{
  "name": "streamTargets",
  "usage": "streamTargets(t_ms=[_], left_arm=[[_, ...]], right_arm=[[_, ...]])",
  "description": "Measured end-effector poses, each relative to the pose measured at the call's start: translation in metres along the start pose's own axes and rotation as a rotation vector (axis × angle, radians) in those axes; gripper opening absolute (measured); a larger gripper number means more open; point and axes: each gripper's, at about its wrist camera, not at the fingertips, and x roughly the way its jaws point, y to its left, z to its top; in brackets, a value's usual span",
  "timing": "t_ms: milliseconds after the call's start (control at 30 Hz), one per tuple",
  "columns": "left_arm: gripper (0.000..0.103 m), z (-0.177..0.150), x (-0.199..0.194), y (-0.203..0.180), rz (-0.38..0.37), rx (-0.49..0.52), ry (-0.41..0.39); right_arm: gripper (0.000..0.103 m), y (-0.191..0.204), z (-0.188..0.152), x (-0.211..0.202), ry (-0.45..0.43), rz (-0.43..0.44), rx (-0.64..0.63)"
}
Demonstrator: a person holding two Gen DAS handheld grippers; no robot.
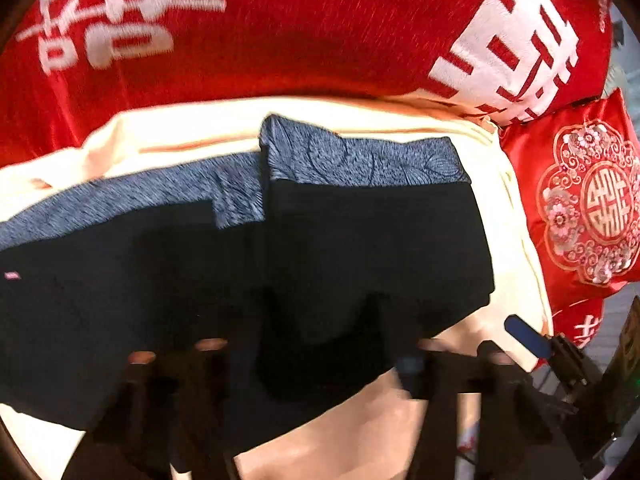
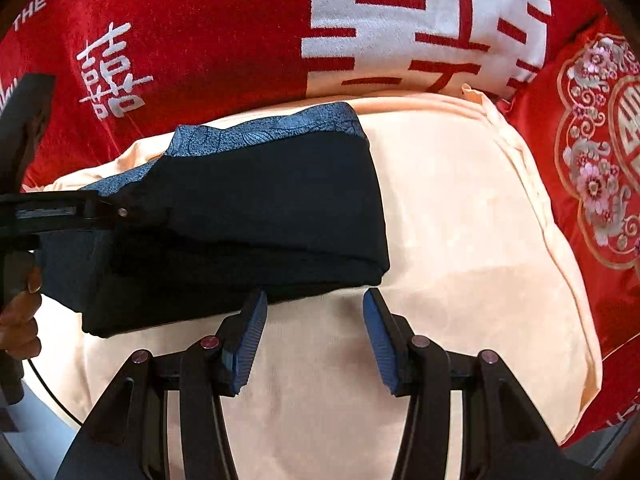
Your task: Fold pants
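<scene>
One pair of dark pants (image 2: 260,208) is seen lying folded on a cream cloth (image 2: 460,240), nearer to the left side of this cloth than to its right edge. A blue patterned band is shown along the far edge of the pants, and the fold is stacked in some layers at the near edge. In the left wrist view the picture is blurred, and the pants are spread further to the left, where a small pink label can be seen.

The left tongs (image 1: 320,360) are held over the near edge of the pants, and a flap of dark fabric lies between the two fingers. Only one blue pad is visible there, beside the flap, and the other is hidden by fabric, so it cannot be told whether the fabric is pressed or not. In the right wrist view these tongs are seen at the left side of the pants, carried by a hand (image 2: 18,320).

The right tongs (image 2: 314,332) are standing apart, with only bare cream cloth between the pads. Their left pad is just at the near edge of the pants.

Behind the far edge of the cloth a red blanket (image 1: 300,40) with white characters is seen, and at the right edge a red embroidered cushion (image 1: 592,200) is placed.
</scene>
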Motion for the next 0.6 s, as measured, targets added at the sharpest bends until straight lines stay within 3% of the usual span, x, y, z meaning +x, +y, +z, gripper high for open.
streamTargets(t_ms=[33, 167, 300, 333, 367, 467, 600], left_arm=[[0.023, 0.0, 0.0, -0.001, -0.001, 0.0, 0.005], [0.018, -0.008, -0.018, -0.011, -0.056, 0.033, -0.037], [0.018, -0.029, -0.026, -0.011, 0.005, 0.086, -0.039], [0.016, -0.034, -0.021, -0.008, 0.021, 0.082, -0.025], [0.007, -0.038, -0.014, -0.003, 0.035, 0.071, -0.005], [0.007, -0.046, -0.001, 0.012, 0.025, 0.014, 0.011], [0.007, -0.048, -0.003, 0.01, 0.051, 0.021, -0.028]], right_arm=[[0.052, -0.001, 0.0, 0.0, 0.001, 0.005, 0.003], [0.047, -0.011, 0.0, -0.002, 0.018, 0.025, 0.023], [0.047, -0.019, 0.0, -0.01, 0.017, 0.041, 0.033], [0.047, -0.02, 0.001, -0.01, 0.02, 0.046, 0.031], [0.047, -0.02, 0.001, -0.009, 0.025, 0.053, 0.027], [0.047, -0.017, 0.005, -0.004, 0.03, 0.076, 0.013], [0.047, -0.01, 0.025, 0.002, -0.016, 0.064, -0.015]])
